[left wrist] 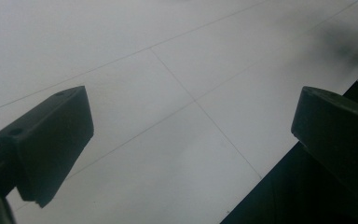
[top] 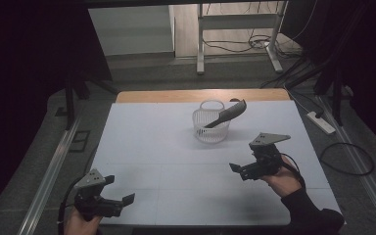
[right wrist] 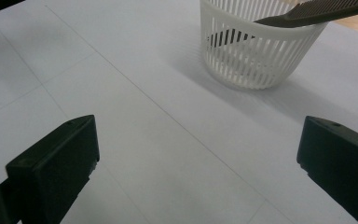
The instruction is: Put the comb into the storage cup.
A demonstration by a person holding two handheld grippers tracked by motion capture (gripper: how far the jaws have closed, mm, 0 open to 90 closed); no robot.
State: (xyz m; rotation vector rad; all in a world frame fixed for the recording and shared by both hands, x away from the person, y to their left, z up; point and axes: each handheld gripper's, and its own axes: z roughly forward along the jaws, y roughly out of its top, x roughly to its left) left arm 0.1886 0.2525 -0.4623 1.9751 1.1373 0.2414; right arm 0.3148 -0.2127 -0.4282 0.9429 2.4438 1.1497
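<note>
Comb (top: 227,113) is found lodged in the white slotted basket (top: 210,128), one end down inside and the other projecting up and out over the rim toward the far right; it is held by neither claw.

Right claw (top: 241,170) is observed with its jaws spread wide and nothing between them. It is held in the person's right hand (top: 283,180) over the right half of the bench (top: 152,147), short of the basket and apart from it. In the right gripper view the same claw (right wrist: 196,163) is seen open over bare white surface, with the basket (right wrist: 256,53) standing ahead and the comb (right wrist: 317,13) resting across its rim (dark, fine-toothed, tilted).

Left claw (top: 120,196) is likewise noted wide open and empty, held at the near left corner of the bench, well apart from the basket. In the left gripper view this claw (left wrist: 191,149) is seen above plain white sheet (left wrist: 168,116) crossed by thin seam lines, with the bench edge running beneath the right-hand jaw.

Basket is recorded upright near the far middle of the bench, just short of the bare wooden strip (top: 200,95) at the back edge. A power strip (top: 320,122) is noted on the floor to the right.
</note>
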